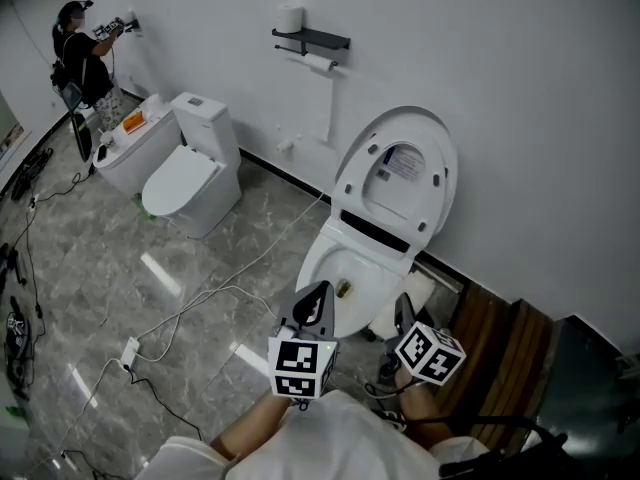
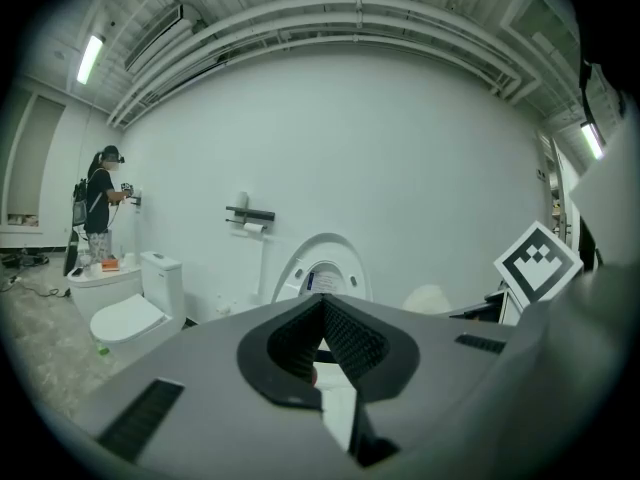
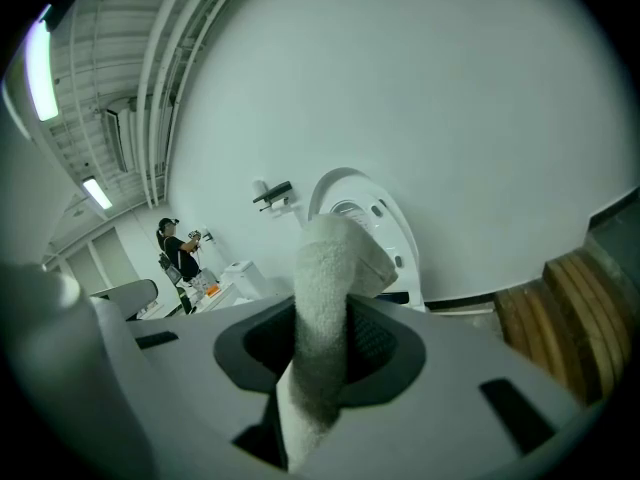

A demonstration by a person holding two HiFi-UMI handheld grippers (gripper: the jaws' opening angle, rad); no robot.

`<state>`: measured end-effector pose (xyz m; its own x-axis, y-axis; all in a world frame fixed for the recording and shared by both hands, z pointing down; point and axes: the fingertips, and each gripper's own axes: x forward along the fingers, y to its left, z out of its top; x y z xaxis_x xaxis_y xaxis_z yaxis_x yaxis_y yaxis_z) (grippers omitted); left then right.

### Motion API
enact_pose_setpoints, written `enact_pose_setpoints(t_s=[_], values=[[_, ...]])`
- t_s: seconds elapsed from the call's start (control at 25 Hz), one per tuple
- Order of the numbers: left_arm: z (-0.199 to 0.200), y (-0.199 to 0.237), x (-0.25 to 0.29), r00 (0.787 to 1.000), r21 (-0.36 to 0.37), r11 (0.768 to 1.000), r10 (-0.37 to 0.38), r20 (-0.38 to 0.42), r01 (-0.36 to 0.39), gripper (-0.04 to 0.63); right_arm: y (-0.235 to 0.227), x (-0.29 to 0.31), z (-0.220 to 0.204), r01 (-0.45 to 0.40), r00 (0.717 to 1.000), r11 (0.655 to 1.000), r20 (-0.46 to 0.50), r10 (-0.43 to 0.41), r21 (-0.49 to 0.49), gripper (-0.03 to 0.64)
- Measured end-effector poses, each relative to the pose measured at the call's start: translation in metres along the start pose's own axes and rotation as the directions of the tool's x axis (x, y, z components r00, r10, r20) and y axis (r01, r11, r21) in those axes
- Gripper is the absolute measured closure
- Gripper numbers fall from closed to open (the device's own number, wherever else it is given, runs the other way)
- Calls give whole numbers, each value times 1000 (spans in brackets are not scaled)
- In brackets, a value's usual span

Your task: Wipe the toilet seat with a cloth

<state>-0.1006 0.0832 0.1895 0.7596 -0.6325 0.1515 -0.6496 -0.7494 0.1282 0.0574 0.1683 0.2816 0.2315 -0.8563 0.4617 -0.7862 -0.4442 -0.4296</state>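
Observation:
A white toilet stands against the wall, its bowl [image 1: 335, 268] open and its seat and lid [image 1: 395, 173] raised. My left gripper [image 1: 318, 300] hovers just in front of the bowl's near rim; its jaws are shut with nothing between them [image 2: 322, 306]. To its right, by the side of the bowl, is my right gripper [image 1: 404, 313]. It is shut on a white terry cloth [image 3: 325, 298], which sticks up out of the jaws and folds over at the top. Both gripper views look toward the raised lid [image 2: 325, 268] [image 3: 365, 218].
A second toilet [image 1: 190, 173] stands at the left, with a person [image 1: 82, 53] at the wall beyond it. A paper holder [image 1: 312, 40] hangs on the wall. Cables [image 1: 200, 303] trail over the marble floor. A slatted wooden bench [image 1: 500, 353] sits at the right.

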Motion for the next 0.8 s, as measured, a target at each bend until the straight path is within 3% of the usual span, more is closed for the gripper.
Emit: enact_pose_setpoints(t_s=[0.4, 0.8], values=[[-4, 12, 53, 996, -17, 997, -78, -35, 78, 600, -19, 19, 1, 106, 994, 994, -26, -105, 24, 517], [-23, -6, 96, 986, -25, 992, -126, -110, 124, 601, -44, 48, 7, 135, 989, 990, -68, -131, 50, 517]])
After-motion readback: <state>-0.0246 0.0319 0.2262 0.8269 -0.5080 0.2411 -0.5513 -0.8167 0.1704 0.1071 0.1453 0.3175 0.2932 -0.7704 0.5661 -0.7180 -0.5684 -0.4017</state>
